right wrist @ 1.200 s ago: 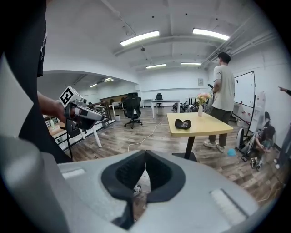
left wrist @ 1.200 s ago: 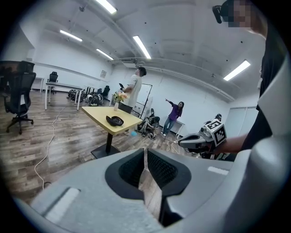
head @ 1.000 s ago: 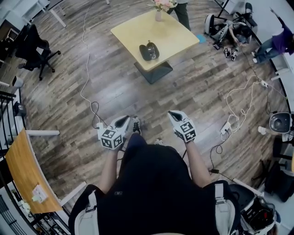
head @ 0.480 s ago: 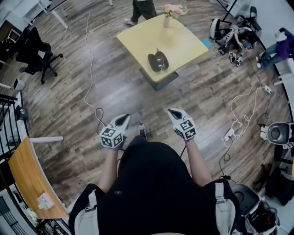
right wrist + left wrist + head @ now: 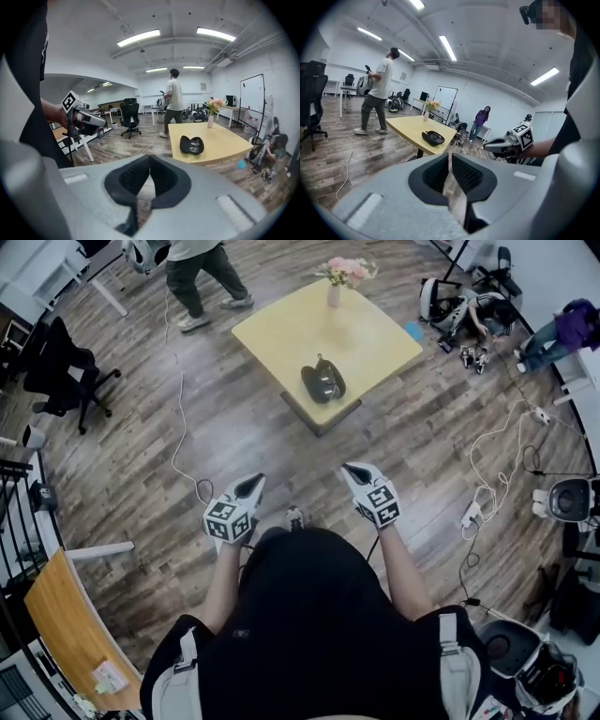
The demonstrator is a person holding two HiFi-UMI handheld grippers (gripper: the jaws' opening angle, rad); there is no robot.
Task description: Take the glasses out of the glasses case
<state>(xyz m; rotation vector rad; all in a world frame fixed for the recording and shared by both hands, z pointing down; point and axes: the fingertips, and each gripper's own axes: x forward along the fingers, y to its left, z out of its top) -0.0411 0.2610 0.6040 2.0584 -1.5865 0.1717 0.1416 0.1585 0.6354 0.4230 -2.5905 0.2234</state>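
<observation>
A black glasses case (image 5: 323,381) lies open on the near corner of a yellow table (image 5: 281,329), with something glinting inside it. It also shows as the dark open case (image 5: 433,138) in the left gripper view and as the case (image 5: 191,145) in the right gripper view. My left gripper (image 5: 251,486) and right gripper (image 5: 356,472) are held close to my body over the wooden floor, well short of the table. The left gripper's jaws (image 5: 450,161) and the right gripper's jaws (image 5: 150,164) are shut with nothing between them.
A vase of flowers (image 5: 342,273) stands at the table's far edge. A person (image 5: 197,268) walks beyond the table at the left. Cables (image 5: 178,409) trail over the floor, with an office chair (image 5: 66,362) at the left, a power strip (image 5: 469,512) at the right and a wooden desk (image 5: 56,615) at bottom left.
The view has shifted as I walk, and the table sits slightly lower and nearer. The walking person has passed from behind the table to its far left. Both grippers keep their pose.
</observation>
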